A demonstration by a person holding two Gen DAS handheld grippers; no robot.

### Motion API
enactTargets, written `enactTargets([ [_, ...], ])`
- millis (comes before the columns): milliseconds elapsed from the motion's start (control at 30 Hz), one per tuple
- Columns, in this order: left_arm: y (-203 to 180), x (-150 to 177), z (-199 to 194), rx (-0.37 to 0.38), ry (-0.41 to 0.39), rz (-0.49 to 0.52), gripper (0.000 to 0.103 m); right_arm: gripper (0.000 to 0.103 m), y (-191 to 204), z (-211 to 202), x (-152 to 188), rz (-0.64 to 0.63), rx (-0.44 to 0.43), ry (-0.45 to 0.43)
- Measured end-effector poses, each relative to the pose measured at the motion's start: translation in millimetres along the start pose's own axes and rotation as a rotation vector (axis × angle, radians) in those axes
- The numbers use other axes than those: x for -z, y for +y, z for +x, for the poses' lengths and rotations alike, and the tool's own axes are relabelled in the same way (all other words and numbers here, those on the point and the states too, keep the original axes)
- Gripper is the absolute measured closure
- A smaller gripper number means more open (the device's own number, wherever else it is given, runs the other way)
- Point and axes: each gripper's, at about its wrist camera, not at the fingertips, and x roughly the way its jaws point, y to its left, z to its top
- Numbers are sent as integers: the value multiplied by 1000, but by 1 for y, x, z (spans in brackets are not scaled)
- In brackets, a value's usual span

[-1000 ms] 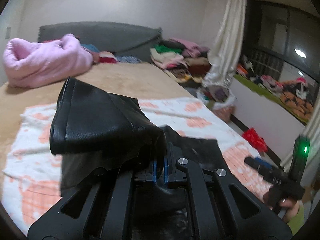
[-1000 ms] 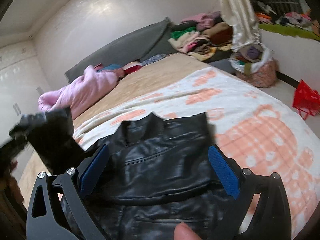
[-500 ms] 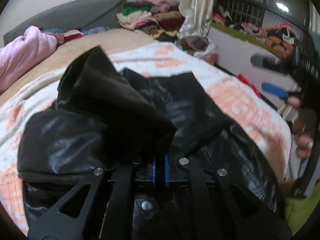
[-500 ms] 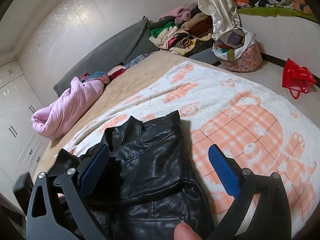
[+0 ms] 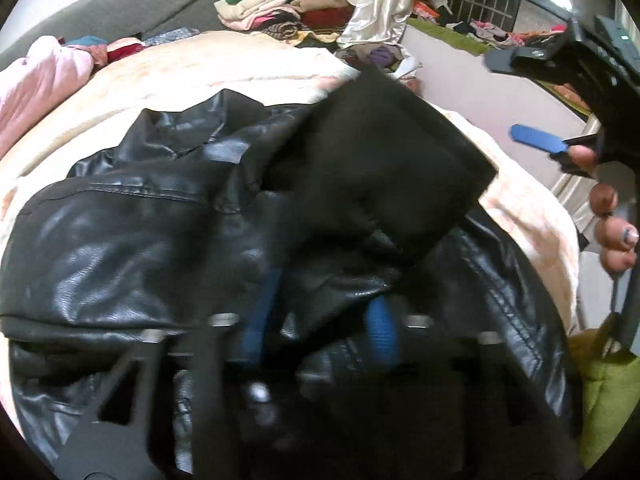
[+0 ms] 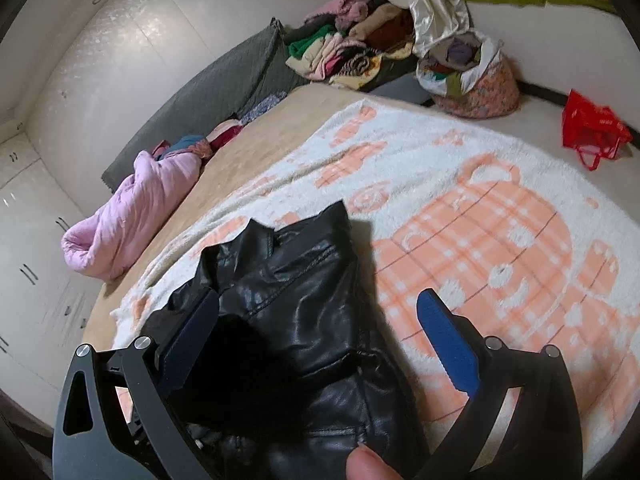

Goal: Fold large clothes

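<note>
A black leather jacket lies on a white and orange blanket spread over the bed. One sleeve is folded across the jacket's body. My left gripper sits low over the jacket and its jaws are opening. Leather folds still lie between the blue pads, which no longer pinch them. My right gripper stands open above the jacket, nothing held; a thumb shows at its base. From the left wrist view, that gripper's blue pad hovers off the jacket's right side.
A pink quilt lies at the bed's far left by a grey headboard. A pile of clothes, a stuffed floral bag and a red bag sit beyond the bed's far right edge.
The left gripper came down with the sleeve, laid it across the jacket and parted its jaws. The right gripper drifted slightly, still open.
</note>
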Motion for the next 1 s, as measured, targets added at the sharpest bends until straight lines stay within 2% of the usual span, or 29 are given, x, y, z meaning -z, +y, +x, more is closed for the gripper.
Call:
enactTargets([
  [67,-6,1,0,-4,-1,22,53,4,-2,5,1,17,-22,24],
  [133,-13,2,-1,-10,0,43,44,5,-1,9,3,16,-39,46],
  [200,-12,4,-8,39,-8,26,35,5,1,16,5,6,-59,78],
  [267,-10,6,-20,96,-33,2,30,4,4,22,9,0,-85,112],
  [400,2,6,-42,62,-69,-40,24,5,15,37,17,-21,-155,188],
  [467,13,3,-54,41,-92,-72,24,13,21,43,22,-32,-162,208],
  [500,23,2,-62,15,-110,-98,20,20,25,50,26,-41,-161,226],
  [567,40,0,-72,-31,-128,-142,15,23,28,58,30,-41,-149,250],
  [600,49,0,-77,-53,-136,-169,13,31,30,65,34,-40,-135,263],
  [667,73,1,-90,-95,-158,-245,11,59,31,73,40,-47,-115,275],
  [700,84,3,-95,-108,-167,-281,11,82,33,77,43,-55,-116,272],
  [800,124,13,-116,-152,-190,-418,10,91,50,70,42,-111,-143,211],
  [900,149,22,-136,-162,-208,-495,10,92,85,48,33,-296,-140,110],
  [1000,168,19,-150,-209,-214,-534,10,92,118,24,15,-474,-151,-2],
])
